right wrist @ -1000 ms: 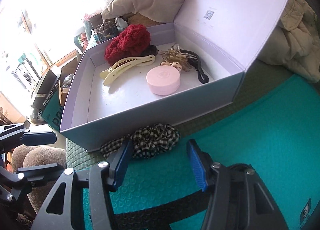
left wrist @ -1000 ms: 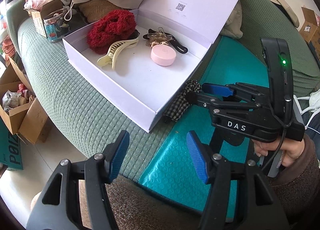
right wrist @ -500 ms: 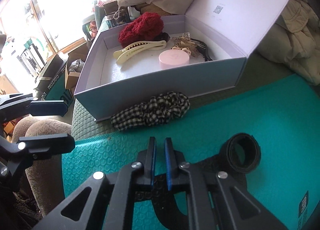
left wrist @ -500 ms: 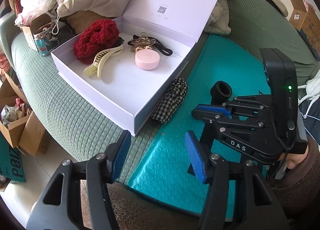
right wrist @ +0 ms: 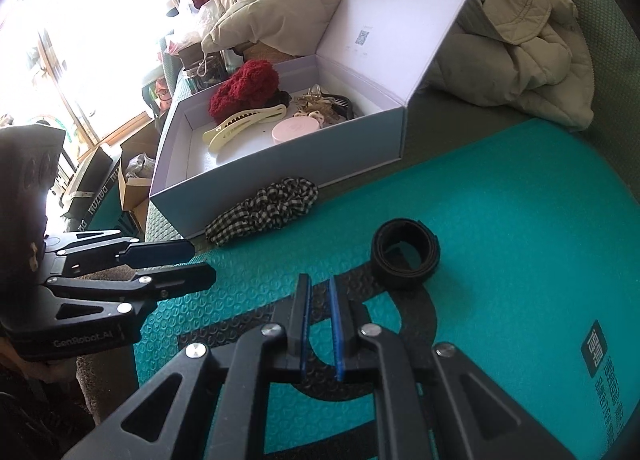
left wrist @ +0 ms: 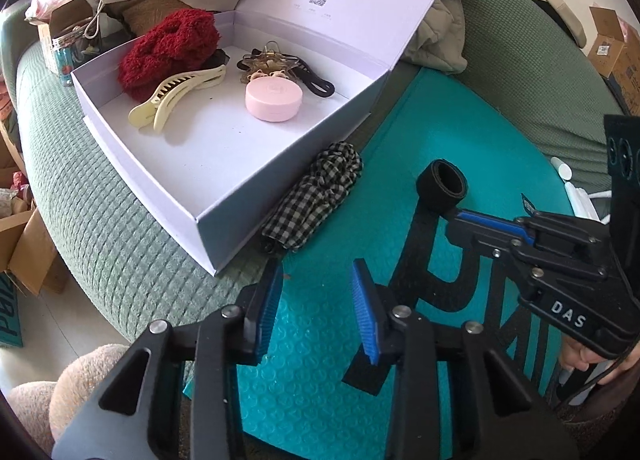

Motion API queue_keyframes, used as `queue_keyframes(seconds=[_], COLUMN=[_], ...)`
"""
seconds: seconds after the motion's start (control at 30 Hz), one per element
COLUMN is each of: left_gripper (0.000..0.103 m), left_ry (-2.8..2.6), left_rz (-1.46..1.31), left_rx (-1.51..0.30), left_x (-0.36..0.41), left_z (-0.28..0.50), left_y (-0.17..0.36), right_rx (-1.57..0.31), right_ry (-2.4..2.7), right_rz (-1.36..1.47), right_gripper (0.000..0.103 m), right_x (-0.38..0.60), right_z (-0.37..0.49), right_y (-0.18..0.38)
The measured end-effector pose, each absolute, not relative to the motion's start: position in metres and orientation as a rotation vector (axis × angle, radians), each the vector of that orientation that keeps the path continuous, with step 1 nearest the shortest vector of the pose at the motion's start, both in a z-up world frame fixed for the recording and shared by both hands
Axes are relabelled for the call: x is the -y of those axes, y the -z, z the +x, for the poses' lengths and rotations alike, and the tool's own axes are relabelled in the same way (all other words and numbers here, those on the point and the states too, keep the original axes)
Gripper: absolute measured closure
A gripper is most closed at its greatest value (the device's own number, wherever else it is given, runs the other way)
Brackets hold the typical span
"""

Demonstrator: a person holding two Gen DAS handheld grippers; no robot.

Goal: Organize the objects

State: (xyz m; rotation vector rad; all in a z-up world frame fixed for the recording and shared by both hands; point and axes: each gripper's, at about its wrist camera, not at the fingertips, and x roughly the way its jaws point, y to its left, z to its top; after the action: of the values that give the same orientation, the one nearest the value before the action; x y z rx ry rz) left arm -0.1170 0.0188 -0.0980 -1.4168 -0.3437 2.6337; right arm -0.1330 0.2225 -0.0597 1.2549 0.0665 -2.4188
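Note:
A black-and-white checked scrunchie (left wrist: 316,199) (right wrist: 268,209) lies against the front wall of an open lilac box (left wrist: 224,236) (right wrist: 280,171). A rolled black band (left wrist: 442,185) (right wrist: 406,254) stands on the teal mat (left wrist: 460,127). The box holds a red scrunchie (left wrist: 168,47), a cream claw clip (left wrist: 176,99), a pink round case (left wrist: 274,99) and dark hair clips (left wrist: 280,63). My left gripper (left wrist: 316,280) hovers over the mat's near edge with its jaws closing on nothing. My right gripper (right wrist: 319,288) is shut and empty, just short of the band.
The box and mat rest on a green quilted cushion (left wrist: 100,227). Beige jackets (right wrist: 520,43) are piled behind the box's raised lid. Cardboard boxes (left wrist: 16,244) stand on the floor at left, and a jar (left wrist: 68,51) sits beyond the box.
My right gripper went from open near the checked scrunchie to shut, and drew back over the mat. The black band came into view. My left gripper's jaws narrowed.

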Motion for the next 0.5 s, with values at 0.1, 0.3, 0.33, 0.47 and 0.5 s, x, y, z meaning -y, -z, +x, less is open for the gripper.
queue_keyframes(seconds=[0.1, 0.3, 0.33, 0.47, 0.5], left_gripper=[0.07, 0.07, 0.07, 0.069, 0.069], left_ry=[-2.682, -2.676, -2.681, -2.687, -2.686], left_rz=[-1.418, -1.389, -1.391, -1.403, -1.401], left_rx=[0.416, 0.492, 0.493, 0.517, 0.52], left_x=[-0.014, -0.009, -0.009, -0.007, -0.007], left_z=[-0.12, -0.128, -0.13, -0.134, -0.136], left_y=[0.103, 0.106, 0.107, 0.108, 0.108], right_rx=[-0.054, -0.03, -0.025, -0.03, -0.029], right_ry=[2.429, 2.432, 2.43, 2.426, 2.424], right_rz=[1.261, 1.254, 1.255, 1.277, 1.28], right_gripper=[0.095, 0.095, 0.095, 0.095, 0.095], right_x=[-0.226, -0.231, -0.232, -0.231, -0.231], right_z=[-0.131, -0.131, -0.131, -0.135, -0.135], right_y=[0.06, 0.059, 0.059, 0.064, 0.065])
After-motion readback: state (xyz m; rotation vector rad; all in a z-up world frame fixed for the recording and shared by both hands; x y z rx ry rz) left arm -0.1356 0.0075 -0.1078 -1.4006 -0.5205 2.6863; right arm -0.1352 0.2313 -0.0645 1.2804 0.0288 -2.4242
